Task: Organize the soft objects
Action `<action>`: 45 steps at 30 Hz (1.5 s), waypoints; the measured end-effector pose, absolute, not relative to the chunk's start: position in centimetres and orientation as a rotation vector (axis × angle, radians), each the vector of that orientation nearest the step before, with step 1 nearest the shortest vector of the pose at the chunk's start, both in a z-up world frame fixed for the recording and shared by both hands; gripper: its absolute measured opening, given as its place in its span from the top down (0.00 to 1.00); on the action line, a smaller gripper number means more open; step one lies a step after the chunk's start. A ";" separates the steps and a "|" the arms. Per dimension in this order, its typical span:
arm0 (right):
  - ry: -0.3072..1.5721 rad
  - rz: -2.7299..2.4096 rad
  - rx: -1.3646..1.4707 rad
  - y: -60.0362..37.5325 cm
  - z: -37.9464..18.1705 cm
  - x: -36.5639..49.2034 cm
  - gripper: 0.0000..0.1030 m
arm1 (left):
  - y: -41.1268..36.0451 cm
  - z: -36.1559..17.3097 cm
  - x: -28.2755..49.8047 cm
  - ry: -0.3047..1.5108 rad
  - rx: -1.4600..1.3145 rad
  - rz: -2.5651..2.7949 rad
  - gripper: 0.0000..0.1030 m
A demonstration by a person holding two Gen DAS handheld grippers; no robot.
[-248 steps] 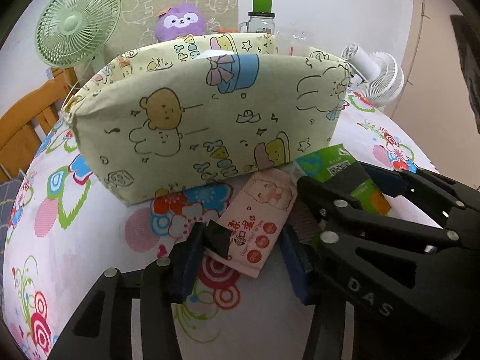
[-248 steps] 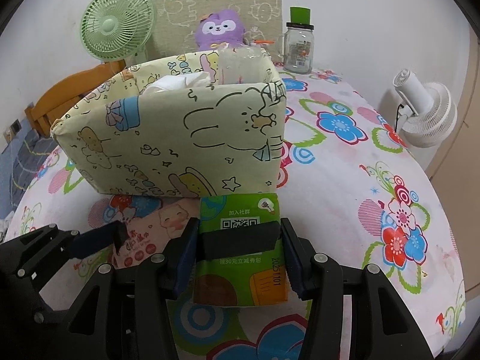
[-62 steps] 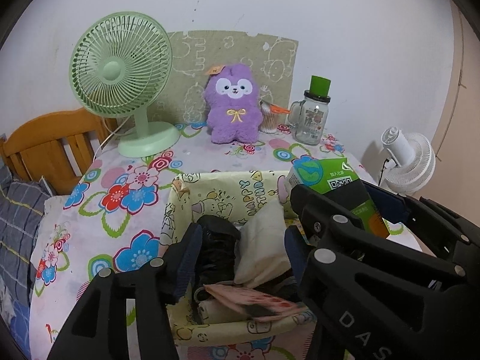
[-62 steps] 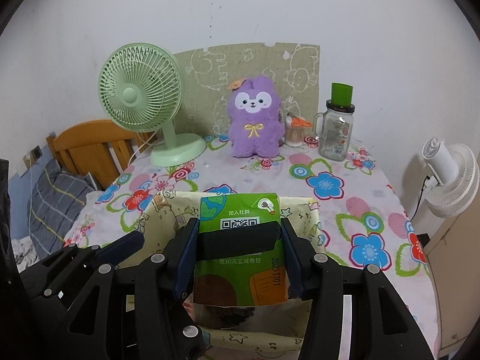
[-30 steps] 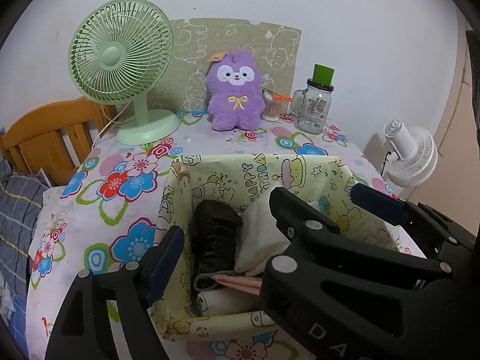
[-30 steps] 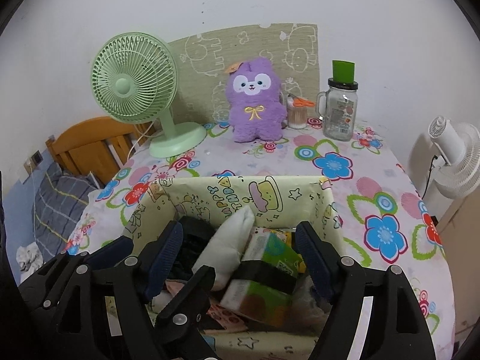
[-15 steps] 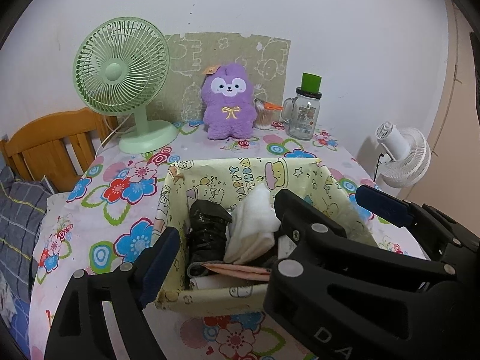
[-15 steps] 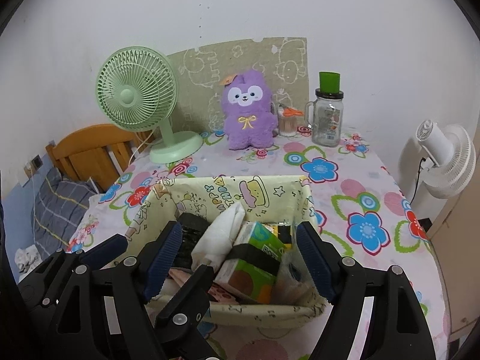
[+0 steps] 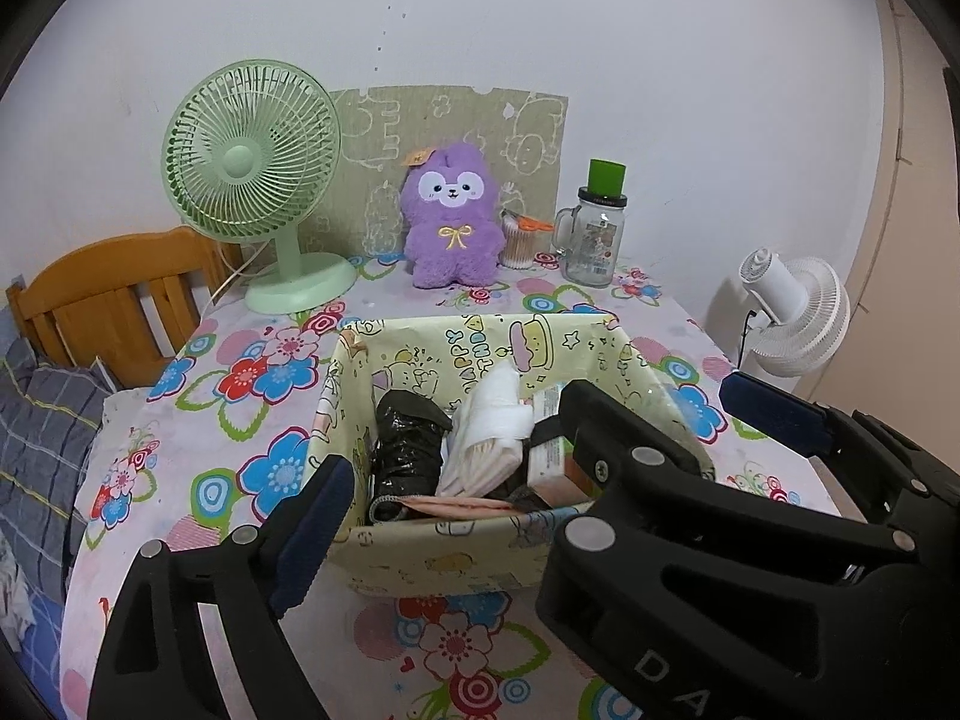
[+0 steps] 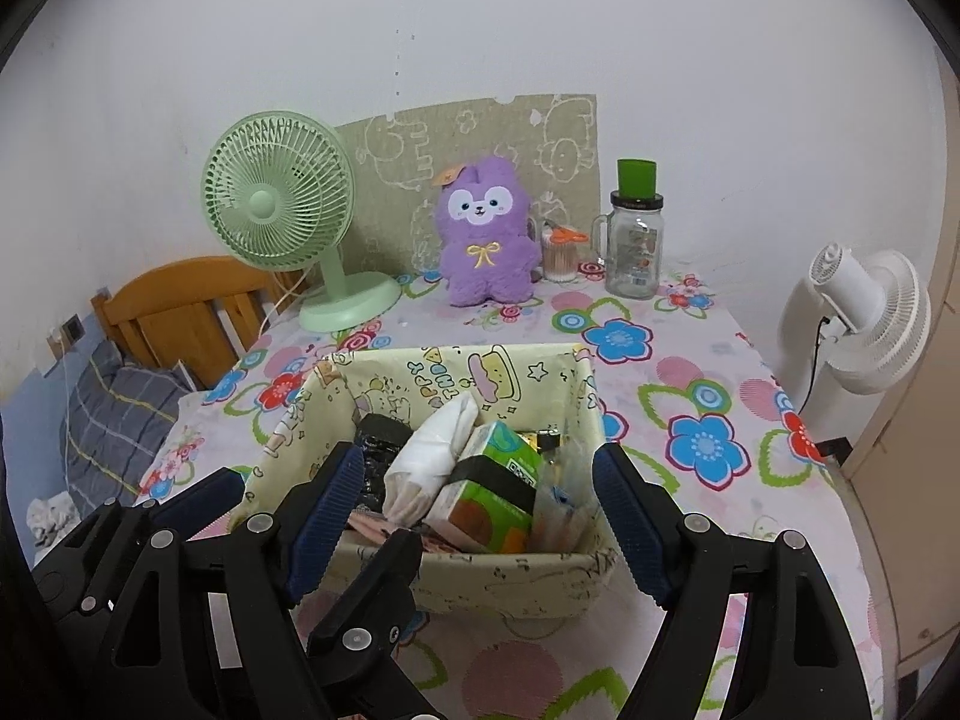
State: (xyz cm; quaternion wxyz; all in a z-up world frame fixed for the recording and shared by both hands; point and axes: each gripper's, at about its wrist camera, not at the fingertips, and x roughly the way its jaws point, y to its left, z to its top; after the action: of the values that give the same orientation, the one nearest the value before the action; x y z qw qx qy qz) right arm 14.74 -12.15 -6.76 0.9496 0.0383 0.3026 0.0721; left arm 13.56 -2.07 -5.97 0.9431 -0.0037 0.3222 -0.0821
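A pale yellow cartoon-print fabric basket [image 9: 480,330] [image 10: 444,369] stands on the flowered table. Inside lie a green tissue pack [image 10: 498,480], a white cloth [image 9: 486,432] [image 10: 435,450], a black bundle [image 9: 405,444] [image 10: 378,438] and a flat pink wipes pack [image 9: 456,503]. My right gripper [image 10: 477,516] hovers open just in front of the basket, with nothing between its pads. My left gripper [image 9: 480,516] is beside it on the left, its jaws opening and empty. Its right finger is hidden behind the right gripper's body [image 9: 690,570].
At the back stand a green desk fan [image 9: 252,180], a purple plush toy [image 9: 453,216], a cup of cotton swabs [image 9: 519,240] and a green-lidded glass jar [image 9: 594,240]. A white fan [image 9: 792,312] stands off the right edge. A wooden headboard [image 9: 108,294] and plaid bedding [image 9: 42,420] lie left.
The green pack and the pink pack went from the table into the basket and were let go. Both grippers have since drawn back from the basket, and the left jaws have widened.
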 end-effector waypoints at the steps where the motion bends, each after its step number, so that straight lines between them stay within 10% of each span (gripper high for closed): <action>1: 0.612 0.145 0.077 -12.2 -6.7 14.5 0.21 | -2.1 -6.0 13.4 0.653 -0.006 -0.171 0.11; 45: 0.496 -0.009 0.054 -18.0 -5.8 2.9 0.14 | -1.5 -5.0 4.2 0.558 -0.010 -0.105 0.05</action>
State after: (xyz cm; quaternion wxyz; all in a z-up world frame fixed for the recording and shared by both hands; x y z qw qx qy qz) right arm 2.86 -17.99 -5.78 0.9690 0.0266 0.2454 -0.0046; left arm 4.23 -1.51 -5.00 0.9599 -0.0048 0.2754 -0.0520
